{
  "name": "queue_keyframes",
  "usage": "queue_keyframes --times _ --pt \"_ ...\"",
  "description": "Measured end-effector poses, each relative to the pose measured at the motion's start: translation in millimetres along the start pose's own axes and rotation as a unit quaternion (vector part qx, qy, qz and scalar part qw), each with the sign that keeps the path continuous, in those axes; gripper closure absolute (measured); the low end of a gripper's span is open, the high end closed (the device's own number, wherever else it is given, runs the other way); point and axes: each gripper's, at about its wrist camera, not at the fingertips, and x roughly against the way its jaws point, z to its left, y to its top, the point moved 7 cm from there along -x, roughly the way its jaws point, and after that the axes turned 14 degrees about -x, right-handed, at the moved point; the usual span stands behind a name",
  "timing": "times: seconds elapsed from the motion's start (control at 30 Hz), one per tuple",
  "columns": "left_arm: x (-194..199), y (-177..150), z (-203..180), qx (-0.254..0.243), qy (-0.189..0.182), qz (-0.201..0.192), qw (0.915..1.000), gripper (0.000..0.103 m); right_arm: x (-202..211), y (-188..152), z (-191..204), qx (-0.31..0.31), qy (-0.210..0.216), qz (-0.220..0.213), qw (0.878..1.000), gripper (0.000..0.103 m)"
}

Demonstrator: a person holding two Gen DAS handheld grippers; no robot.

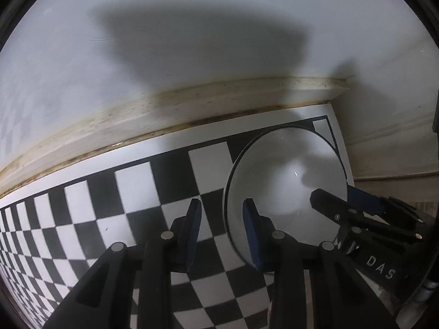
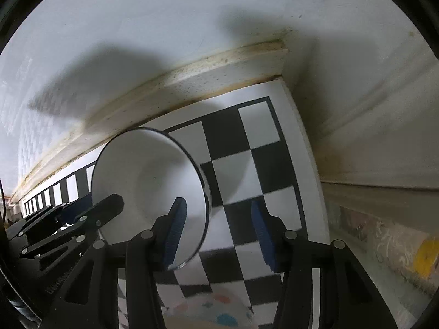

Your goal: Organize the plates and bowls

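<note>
The round white ceramic bowl with a thin dark rim is tilted, mouth facing both cameras. Left gripper points steeply down, its rim pinched between the blue pads. Right gripper points straight down, jaws apart and empty, straddling the opposite rim. Checkerboard mat underneath, with the wall skirting just beyond.
</note>
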Motion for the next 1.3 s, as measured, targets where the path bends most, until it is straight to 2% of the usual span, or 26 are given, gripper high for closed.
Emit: queue_keyframes --times 0.1,0.2,0.27,0.37,0.47,0.7,1.07,1.2,1.3 --pt "-7 6 1 -0.003 -0.007 0.003 1.0000 0.075 -7 4 3 0.005 -0.003 0.004 1.000 0.058" --pt "-10 8 0 -0.003 -0.015 0.002 0.9999 0.084 -14 7 4 0.006 -0.002 0.012 1.000 0.068" --pt "-9 5 -1 -0.003 -0.022 0.003 0.9997 0.085 -19 6 4 0.005 0.002 0.021 1.000 0.083" --pt "-9 4 -4 -0.006 -0.018 0.002 0.9998 0.085 -23 4 7 0.007 0.018 0.039 0.999 0.095" --pt "-9 2 -5 0.004 -0.021 0.005 0.9998 0.085 -24 2 12 0.012 0.008 0.041 0.999 0.095" --pt "5 -6 -13 -0.002 -0.016 -0.003 0.9999 0.085 -18 -4 15 -0.003 0.039 0.063 0.997 0.095" --pt "78 -43 -24 -0.018 -0.012 -0.046 0.9987 0.085 49 -33 18 0.015 0.058 0.039 0.997 0.095" --pt "106 -74 -34 -0.028 -0.002 -0.061 0.9978 0.085 73 -65 23 0.025 0.063 0.030 0.997 0.095" --pt "120 -101 -35 -0.034 0.005 -0.065 0.9973 0.083 82 -102 22 0.027 0.066 0.028 0.997 0.095"
